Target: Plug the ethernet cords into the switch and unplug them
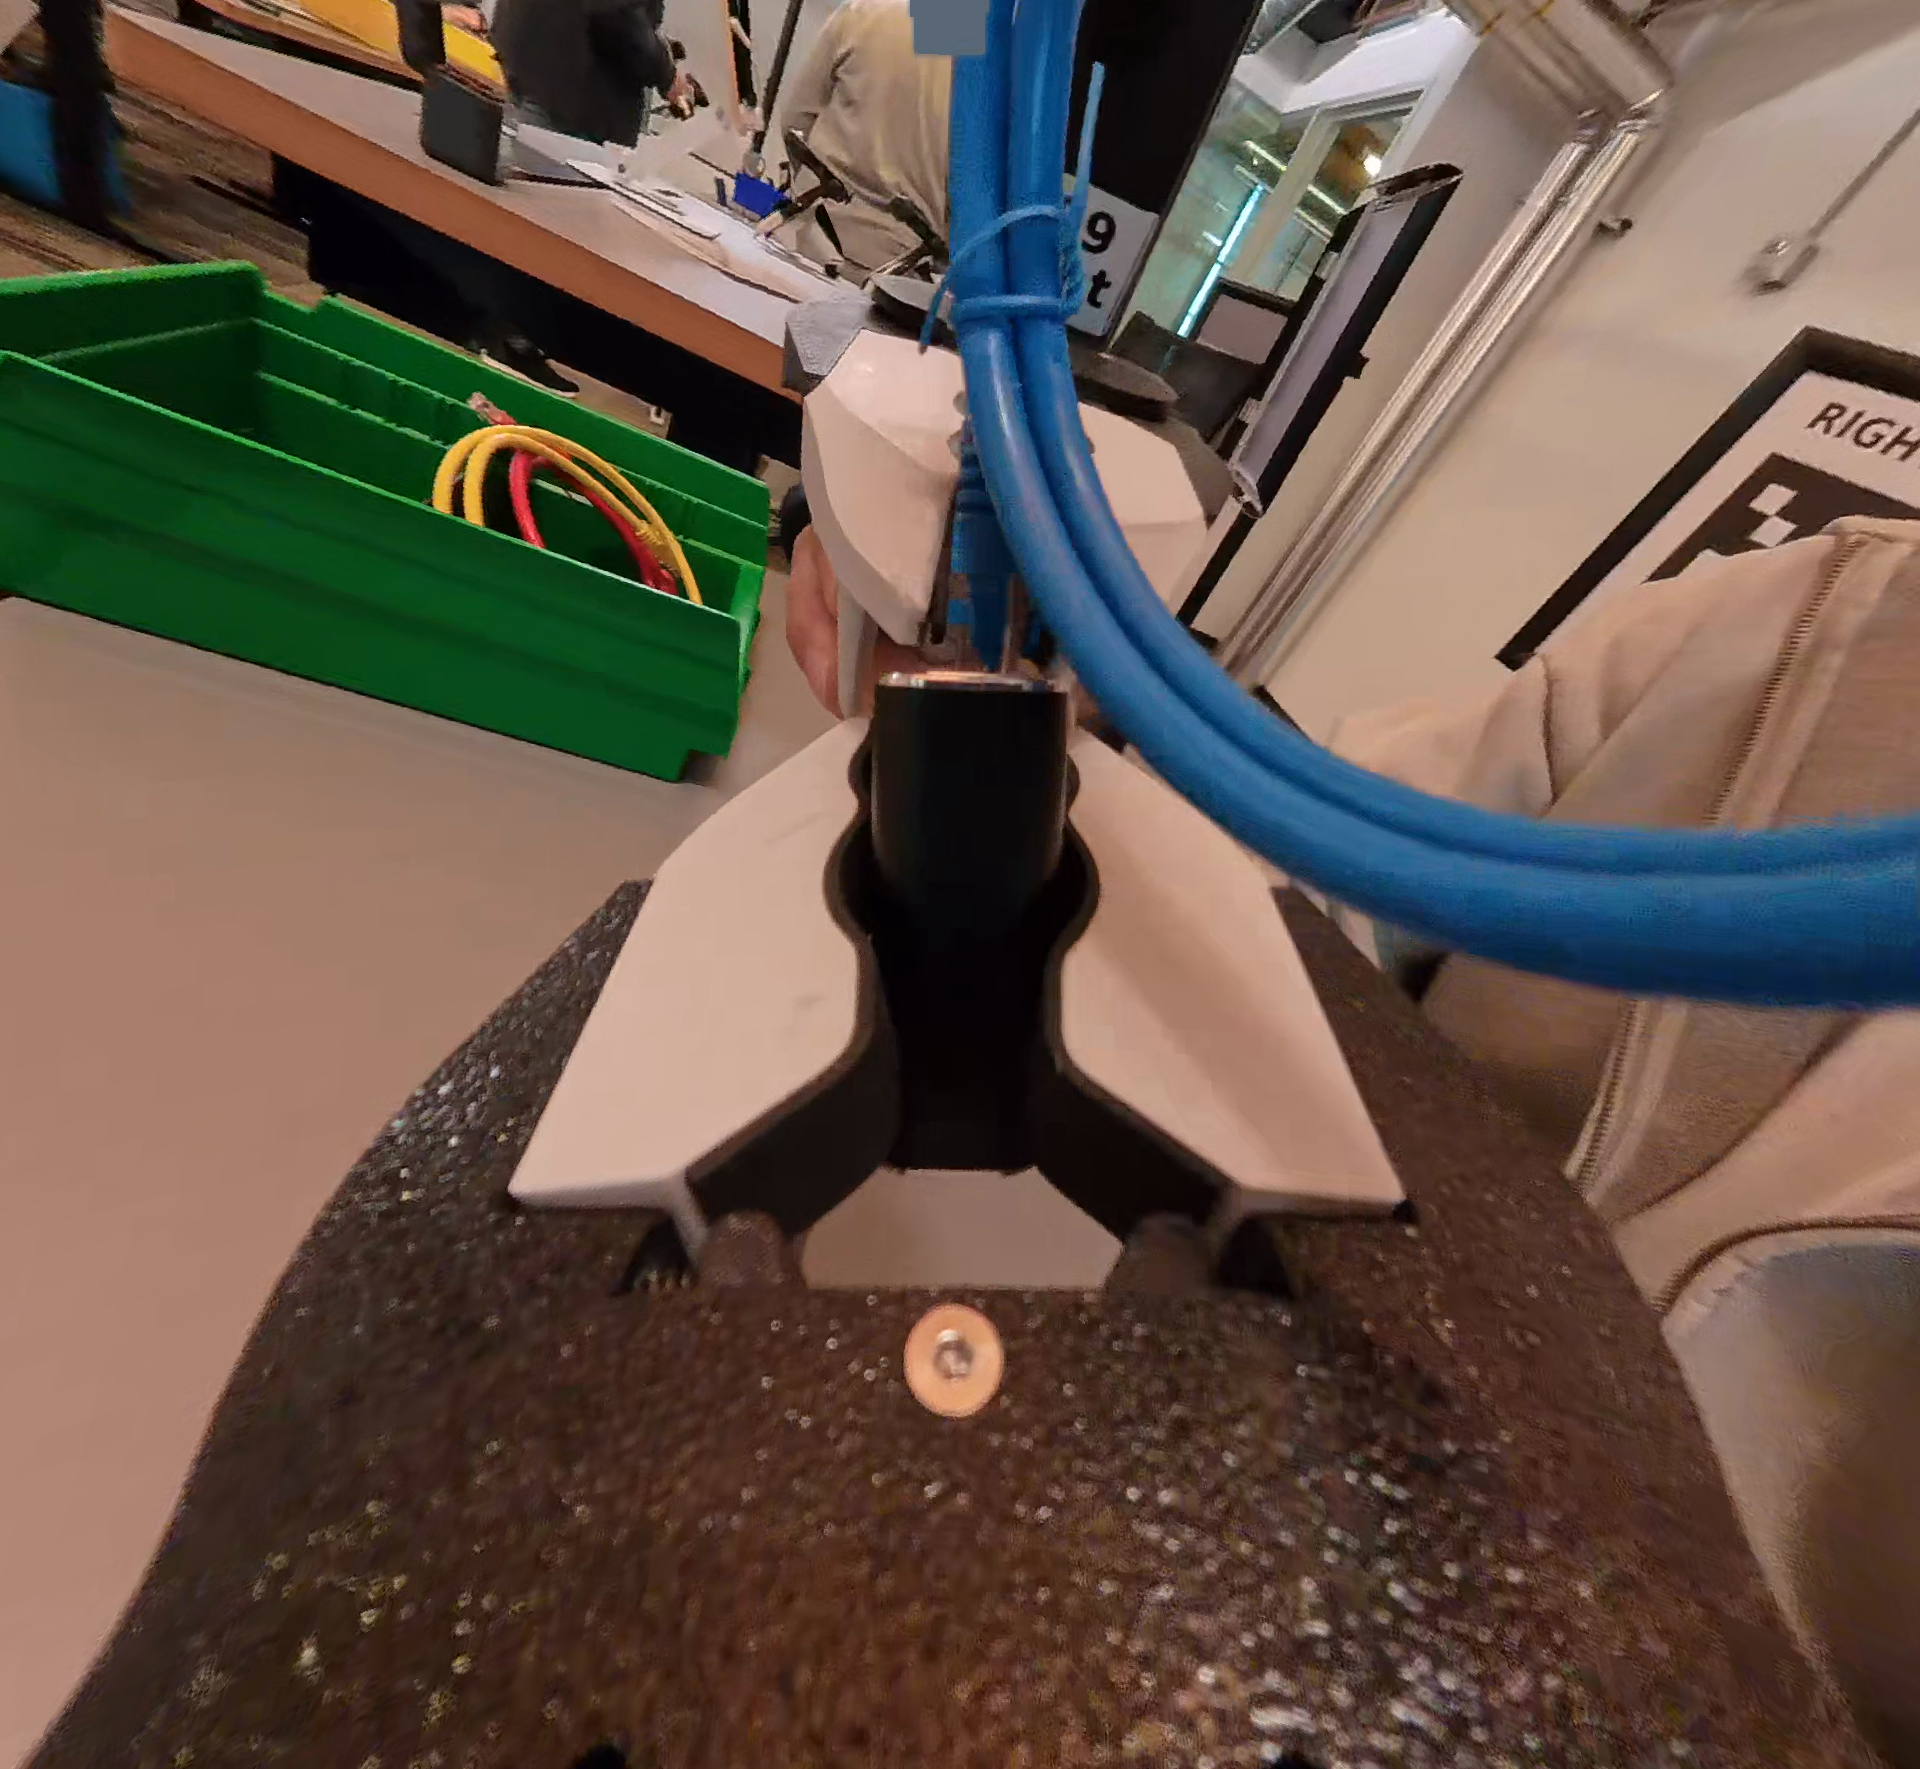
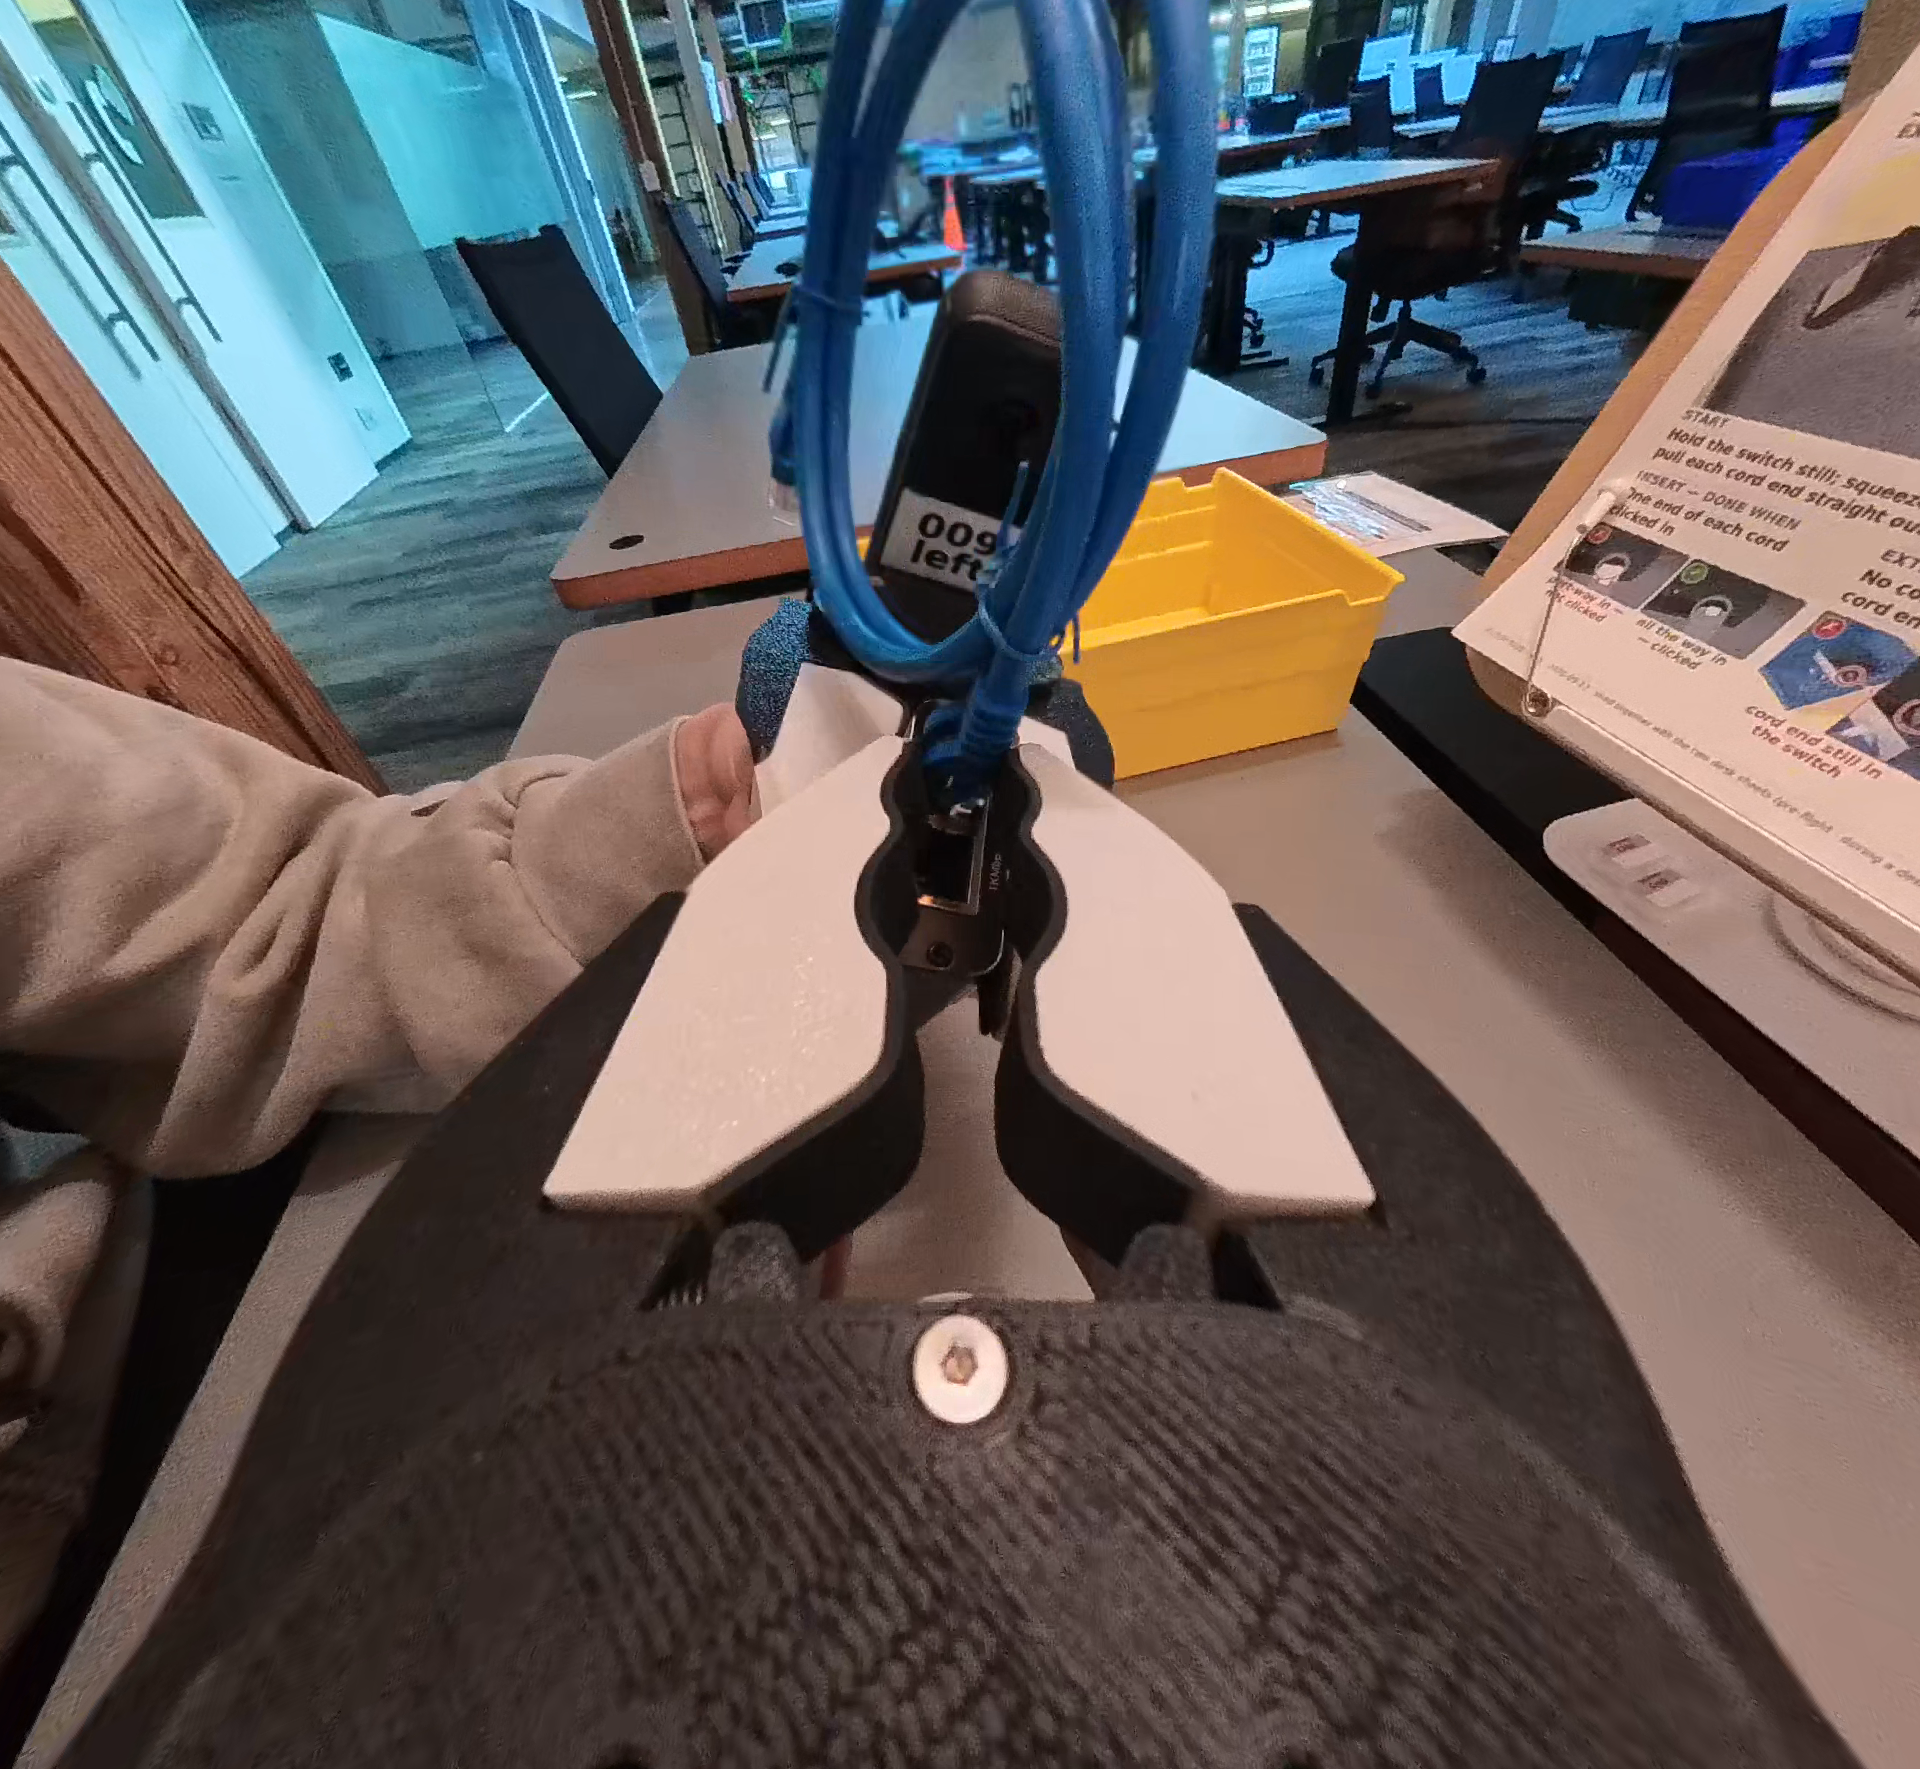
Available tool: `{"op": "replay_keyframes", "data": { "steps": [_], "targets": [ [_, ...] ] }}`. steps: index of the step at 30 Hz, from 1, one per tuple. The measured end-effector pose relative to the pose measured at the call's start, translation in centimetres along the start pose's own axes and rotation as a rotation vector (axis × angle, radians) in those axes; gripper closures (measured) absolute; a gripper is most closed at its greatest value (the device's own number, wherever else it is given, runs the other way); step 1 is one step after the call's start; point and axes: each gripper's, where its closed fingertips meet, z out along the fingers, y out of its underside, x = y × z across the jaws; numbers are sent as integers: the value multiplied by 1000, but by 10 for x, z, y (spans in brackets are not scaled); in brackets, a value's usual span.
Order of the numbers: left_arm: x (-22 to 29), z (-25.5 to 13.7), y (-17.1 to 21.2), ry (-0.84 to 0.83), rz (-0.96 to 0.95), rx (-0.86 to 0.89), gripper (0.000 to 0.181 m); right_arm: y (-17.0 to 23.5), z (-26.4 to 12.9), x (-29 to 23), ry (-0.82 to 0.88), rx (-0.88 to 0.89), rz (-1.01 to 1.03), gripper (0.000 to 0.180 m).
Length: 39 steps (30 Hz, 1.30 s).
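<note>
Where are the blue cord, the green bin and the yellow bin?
blue cord (image 1: 1351,846): left wrist view, on the looped strands curving right.
green bin (image 1: 364,618): left wrist view, on its front wall.
yellow bin (image 2: 1226,670): right wrist view, on its near wall.

The right tool (image 2: 961,872) is clamping a small black switch box (image 2: 951,898). A coiled blue ethernet cord (image 2: 1049,285) is rising from it, near a yellow plastic bin (image 2: 1236,618) on the grey bench (image 2: 1455,1044).
</note>
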Motion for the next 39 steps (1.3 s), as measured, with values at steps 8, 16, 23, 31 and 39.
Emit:
{"op": "replay_keyframes", "data": {
  "steps": [8,16,23,31,39],
  "targets": [
    [-2,0,-4,-59,89,7,152,-4,-2,-2,-14,24,26,167],
    [-12,0,1,-49,-30,9,153,5,0,10,-25,48,94,166],
    [-14,3,10,-154,52,-108,155,3,1,2,-139,105,147,166],
    [-12,6,16,-188,88,-184,156,7,2,-5,-153,69,115,165],
    [-15,2,18,-235,132,-222,155,8,4,-7,-158,76,84,165]
  ]
}}
